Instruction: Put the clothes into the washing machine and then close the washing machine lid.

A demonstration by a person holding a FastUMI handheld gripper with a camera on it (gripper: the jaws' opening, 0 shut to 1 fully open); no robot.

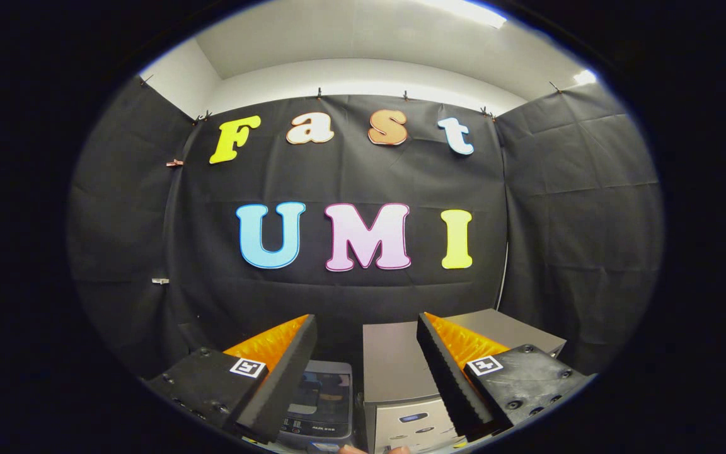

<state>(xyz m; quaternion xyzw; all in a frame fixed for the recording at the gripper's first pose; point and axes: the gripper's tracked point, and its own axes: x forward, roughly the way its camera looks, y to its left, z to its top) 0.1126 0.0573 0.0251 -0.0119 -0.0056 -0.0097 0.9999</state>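
Hand-held gripper (366, 372), fingers wide apart w/ nothing held, aimed level at booth wall; washing machine (320, 403), dark lid panel up, sits below, between the fingers, nearer the left one.

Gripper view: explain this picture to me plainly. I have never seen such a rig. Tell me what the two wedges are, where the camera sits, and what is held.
The camera rides on a hand-held gripper and looks forward along it. The two black wedges with orange backs are its fingers, spread apart and holding nothing. Between and just beyond them stand two grey machines: a smaller one with a dark glass top and a silver box with a front panel. Which is the washing machine I cannot tell. Black cloth walls stand behind.
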